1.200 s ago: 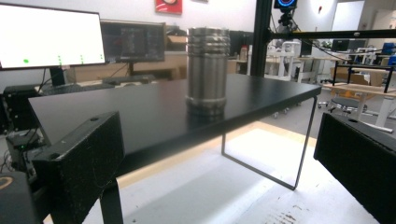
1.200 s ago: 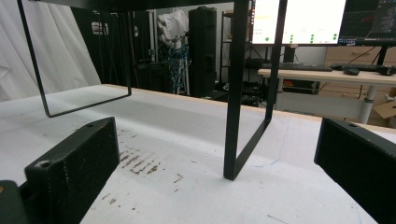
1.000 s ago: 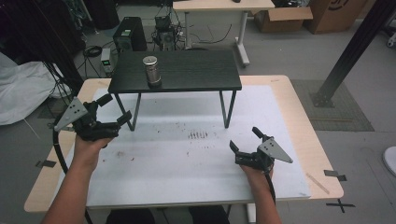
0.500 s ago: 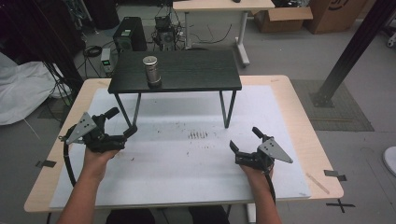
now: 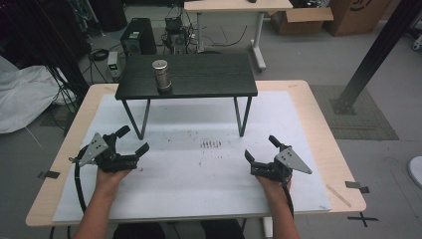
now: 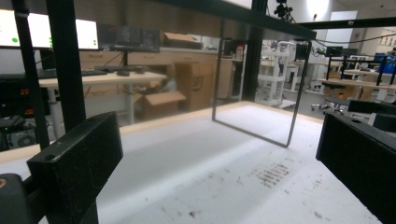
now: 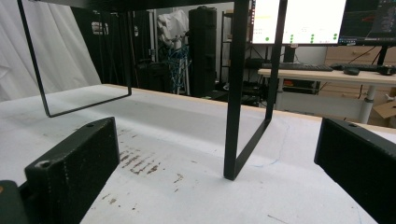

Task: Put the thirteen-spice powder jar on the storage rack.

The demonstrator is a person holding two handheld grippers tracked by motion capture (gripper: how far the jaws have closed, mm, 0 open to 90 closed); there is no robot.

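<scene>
Left tool [image 5: 133, 142] spread wide, grasping nothing, low over the white mat [image 5: 199, 169] on the counter [image 5: 308, 99] — just before the black stand's [image 5: 189, 74] left legs. Right tool [image 5: 260, 149] likewise released and empty, near the mat's right side. Metal cylinder [image 5: 160, 75] upright on the stand's top, left of centre — well apart from both tools.
</scene>
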